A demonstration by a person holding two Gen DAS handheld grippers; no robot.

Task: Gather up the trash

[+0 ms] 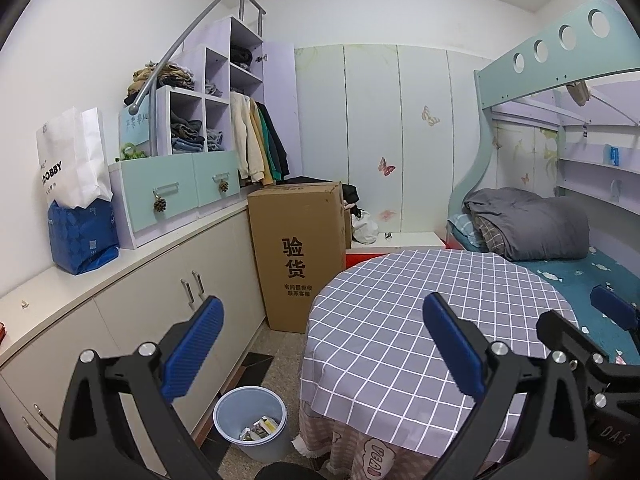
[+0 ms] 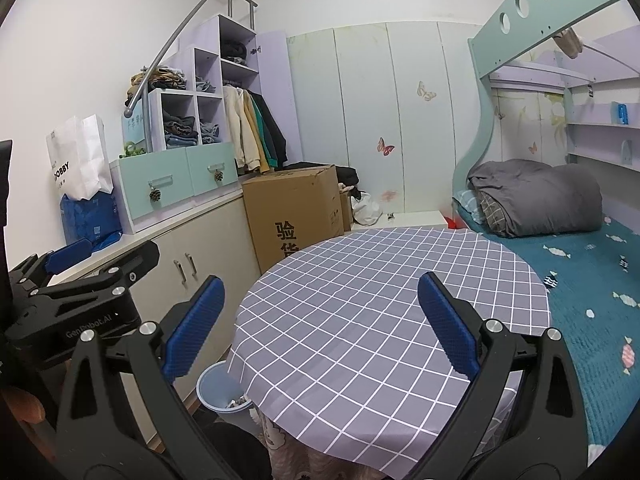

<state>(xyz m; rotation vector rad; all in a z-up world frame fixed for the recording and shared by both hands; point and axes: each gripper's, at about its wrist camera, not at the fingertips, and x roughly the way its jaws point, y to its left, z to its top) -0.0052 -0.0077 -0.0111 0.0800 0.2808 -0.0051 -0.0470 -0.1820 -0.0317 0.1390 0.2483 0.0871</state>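
Both the left gripper [image 1: 322, 348] and right gripper [image 2: 320, 328] gape empty; bin [image 1: 250, 420] at 7 o'clock (half-hidden) could be kicked over.

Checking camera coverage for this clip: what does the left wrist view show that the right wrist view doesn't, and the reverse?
Only the left wrist view shows the whole blue bin on the floor with wrappers inside, and the right gripper at its right edge.

Only the right wrist view shows the left gripper from the side and more of the teal bedsheet; here the checked tablecloth partly hides the bin.

Both show open jaws holding nothing, the bare tablecloth, the cardboard box and the grey duvet.
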